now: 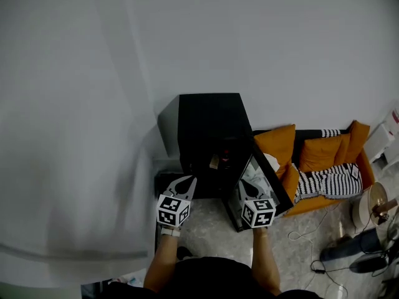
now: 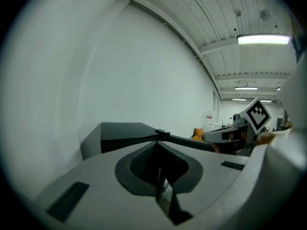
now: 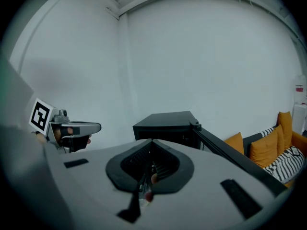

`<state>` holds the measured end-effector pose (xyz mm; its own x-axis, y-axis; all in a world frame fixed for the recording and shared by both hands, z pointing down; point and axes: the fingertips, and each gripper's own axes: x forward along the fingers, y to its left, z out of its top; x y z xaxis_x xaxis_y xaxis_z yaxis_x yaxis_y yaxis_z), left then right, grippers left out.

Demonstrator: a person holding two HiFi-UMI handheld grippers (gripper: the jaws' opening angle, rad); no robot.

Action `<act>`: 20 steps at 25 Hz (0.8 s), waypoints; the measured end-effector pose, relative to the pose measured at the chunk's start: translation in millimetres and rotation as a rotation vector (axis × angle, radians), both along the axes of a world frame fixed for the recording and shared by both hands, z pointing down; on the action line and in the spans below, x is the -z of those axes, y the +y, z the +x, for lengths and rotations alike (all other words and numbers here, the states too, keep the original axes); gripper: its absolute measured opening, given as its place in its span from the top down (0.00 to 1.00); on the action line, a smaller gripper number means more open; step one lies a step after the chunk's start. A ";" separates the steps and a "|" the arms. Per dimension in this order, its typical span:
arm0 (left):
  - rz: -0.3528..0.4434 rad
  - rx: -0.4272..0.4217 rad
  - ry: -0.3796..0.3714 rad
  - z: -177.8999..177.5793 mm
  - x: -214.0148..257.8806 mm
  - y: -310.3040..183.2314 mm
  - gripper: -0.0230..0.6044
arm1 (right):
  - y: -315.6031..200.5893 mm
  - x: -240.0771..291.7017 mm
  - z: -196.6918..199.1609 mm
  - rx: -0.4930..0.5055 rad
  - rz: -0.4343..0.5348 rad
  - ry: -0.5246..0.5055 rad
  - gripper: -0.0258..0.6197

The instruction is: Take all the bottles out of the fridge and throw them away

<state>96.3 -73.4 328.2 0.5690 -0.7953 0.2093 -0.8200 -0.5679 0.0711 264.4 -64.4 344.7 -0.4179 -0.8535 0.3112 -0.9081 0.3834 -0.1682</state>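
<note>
- Wall (image 1: 249,36): plain white, filling the head view from 9 through 12 to 3 o'clock.
- Sofa (image 1: 324,195): orange, with orange and black-and-white striped cushions. It sits at 3 o'clock from the fridge, along the same wall.
- Fridge (image 1: 209,126): small and black, on the floor against the wall, dead ahead of me at 12 o'clock.
- Door (image 1: 274,189): swung open toward 5 o'clock from the fridge, leaving the dark inside exposed.
- Left gripper (image 1: 186,182): in my left hand at 7 o'clock of the fridge, tips just in front of the open front. Its jaws are pressed together with nothing between them.
- Right gripper (image 1: 249,182): in my right hand at 5 o'clock of the fridge, just beside the inner face of the door. Its jaws are likewise closed and empty.
- Bottles: I can't pick any out for certain. A pale shape (image 1: 214,162) shows in the dark inside of the fridge, at 12 o'clock between my two grippers, too small and dim to name.
</note>
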 end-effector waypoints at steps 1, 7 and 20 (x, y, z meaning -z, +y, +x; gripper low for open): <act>0.000 -0.001 0.001 -4.4 -1.1 -0.4 0.95 | 0.3 -0.7 -4.6 -0.003 -0.002 0.003 0.96; -0.016 -0.025 0.016 -21.9 -16.6 -5.6 0.95 | 0.0 -11.3 -28.7 -0.026 -0.023 0.010 0.96; -0.066 -0.040 -0.006 -13.6 -101.0 -63.2 0.95 | -20.2 -76.4 -32.4 -0.115 -0.092 0.013 0.96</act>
